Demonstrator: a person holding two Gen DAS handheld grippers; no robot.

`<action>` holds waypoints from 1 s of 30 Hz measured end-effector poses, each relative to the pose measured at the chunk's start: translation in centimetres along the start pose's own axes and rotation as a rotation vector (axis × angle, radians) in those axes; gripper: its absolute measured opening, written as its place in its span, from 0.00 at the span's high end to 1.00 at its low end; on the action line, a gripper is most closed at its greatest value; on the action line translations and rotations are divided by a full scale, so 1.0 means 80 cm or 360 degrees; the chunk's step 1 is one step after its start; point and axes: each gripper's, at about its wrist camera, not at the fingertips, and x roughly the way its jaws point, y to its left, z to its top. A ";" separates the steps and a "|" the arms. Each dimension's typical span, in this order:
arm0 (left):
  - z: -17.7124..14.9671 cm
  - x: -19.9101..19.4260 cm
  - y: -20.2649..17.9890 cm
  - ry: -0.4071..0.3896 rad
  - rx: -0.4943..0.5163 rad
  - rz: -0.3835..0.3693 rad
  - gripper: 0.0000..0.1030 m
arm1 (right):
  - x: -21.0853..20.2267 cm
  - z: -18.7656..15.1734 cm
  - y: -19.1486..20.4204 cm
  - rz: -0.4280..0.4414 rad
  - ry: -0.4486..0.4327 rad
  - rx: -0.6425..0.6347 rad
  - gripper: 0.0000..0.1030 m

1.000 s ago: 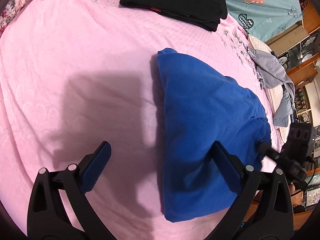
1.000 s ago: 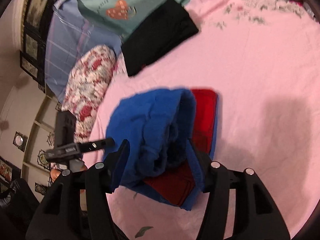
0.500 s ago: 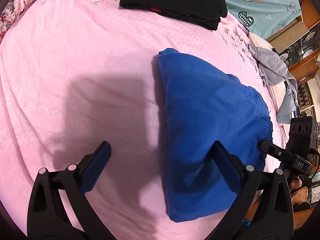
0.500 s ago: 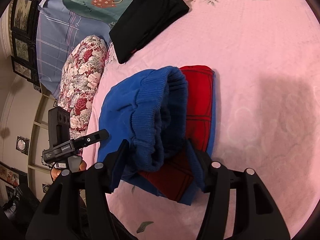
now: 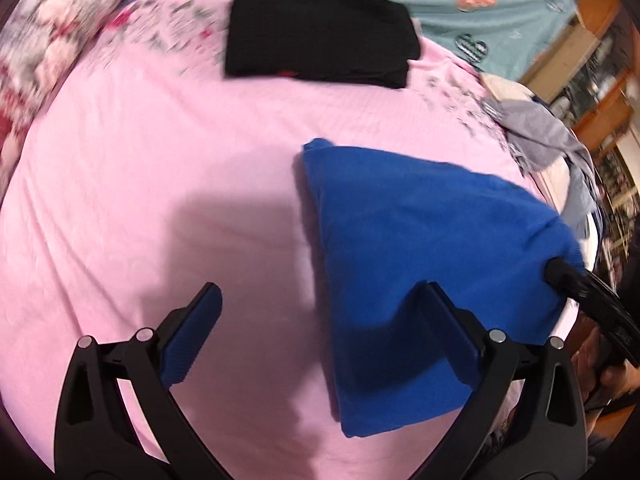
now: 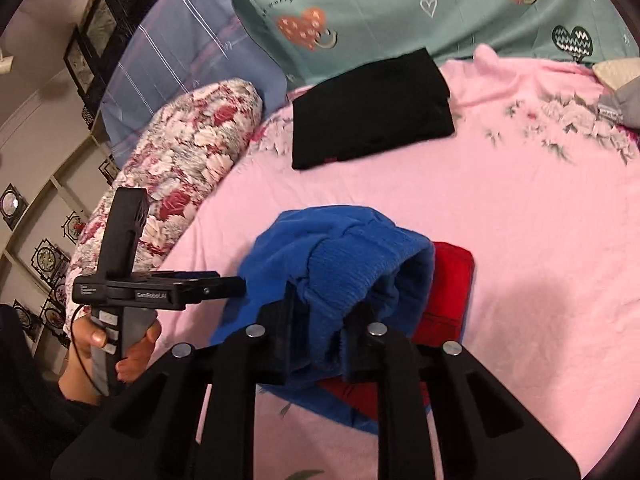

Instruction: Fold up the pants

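The blue pants lie folded into a bundle on the pink bed sheet. In the right wrist view their ribbed blue waistband is bunched up over a red part of the same garment. My right gripper is closing its jaws, and its pads press on that blue bunch and hold it raised. My left gripper stands wide open just above the sheet. Its right finger hangs over the pants' near edge, and nothing is gripped.
A folded black garment lies at the far side of the bed, a floral pillow at the left. A grey garment is heaped at the right edge. A person's hand holds the left gripper's handle.
The right gripper's jaws have come together on the blue waistband bunch and lifted it. Both grippers have risen, and more of the bed's far side now shows.
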 end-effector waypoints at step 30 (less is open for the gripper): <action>0.074 0.096 0.006 0.0141 -0.0163 0.0159 0.02 | 0.108 0.035 -0.091 -0.0280 0.0108 0.0048 0.93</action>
